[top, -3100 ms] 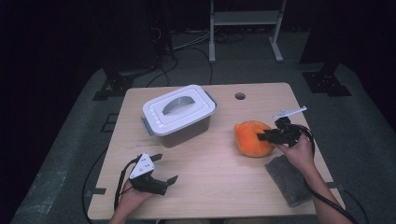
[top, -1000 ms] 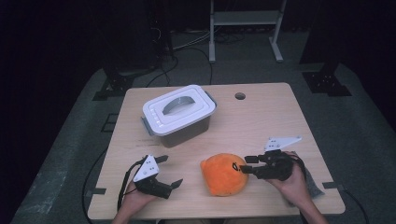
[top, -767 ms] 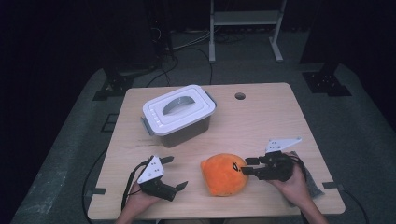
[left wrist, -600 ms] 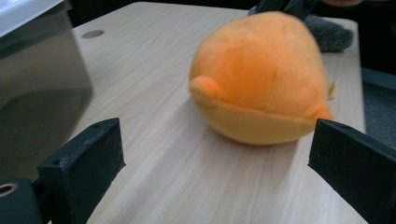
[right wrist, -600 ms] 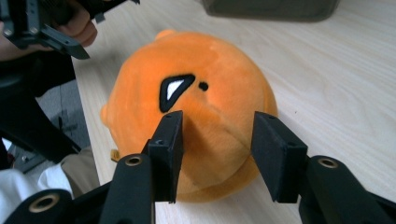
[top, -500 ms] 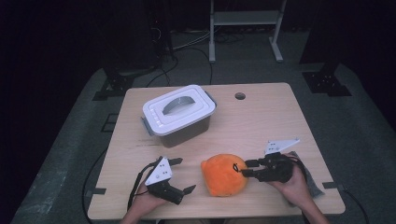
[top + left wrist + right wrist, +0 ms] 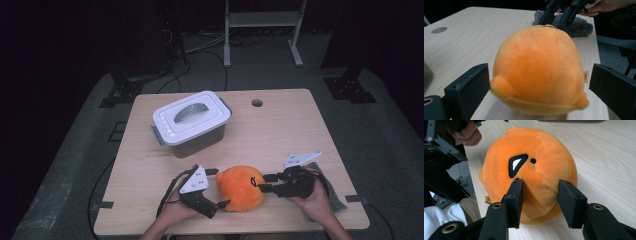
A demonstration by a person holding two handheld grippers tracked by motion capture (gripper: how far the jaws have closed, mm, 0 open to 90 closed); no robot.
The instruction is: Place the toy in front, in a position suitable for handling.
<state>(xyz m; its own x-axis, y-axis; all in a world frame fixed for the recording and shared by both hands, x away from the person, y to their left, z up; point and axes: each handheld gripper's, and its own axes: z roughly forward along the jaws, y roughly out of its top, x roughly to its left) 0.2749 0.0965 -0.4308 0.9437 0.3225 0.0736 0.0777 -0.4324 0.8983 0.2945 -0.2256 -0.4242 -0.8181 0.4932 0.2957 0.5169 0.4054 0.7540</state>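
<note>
We see round orange plush toy on pale wooden table, near front edge | right gripper pinching its fabric; left gripper wide, straddling it, pads apart.

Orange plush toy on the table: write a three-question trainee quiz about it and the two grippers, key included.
1. True or false: the right gripper pinches a fold of the orange plush toy.
2. In the left gripper view, how do the left gripper's jaws stand to the toy: A) pressed into it, B) open on either side of it, C) shut above it?
3. What lies on the table behind the toy, under the person's right hand?

Key
1. True: its pads dent the plush just below the embroidered eye.
2. B, with a gap on the right side; the left jaw is close, contact unclear.
3. A grey fuzzy cloth.
</note>
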